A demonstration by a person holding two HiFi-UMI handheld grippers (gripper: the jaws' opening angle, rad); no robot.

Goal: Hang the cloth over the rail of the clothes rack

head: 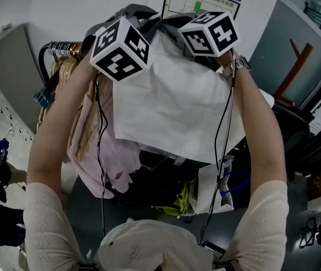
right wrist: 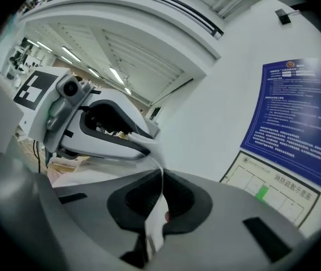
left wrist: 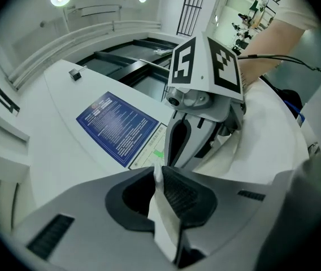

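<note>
Head view: a white cloth, thin, matte and lightly creased, hangs as a flat sheet between the two raised grippers, its top edge hidden behind their black-and-white marker cubes. It hangs in front of the person and just right of the clothes rack, a dark curved tube crowded with metal hooks and pale wooden hangers. A soft, crumpled pink garment droops from the rack, partly under the cloth's left edge. Thin black cables trail down along both arms. Below the cloth stands a white bag; its contents cannot be made out. In the left gripper view, the left gripper has its dark ribbed fingers pressed together on a folded strip of the cloth. In the right gripper view, the right gripper pinches another fold of it between its fingers. A glossy blue poster hangs on the smooth white wall beyond.
</note>
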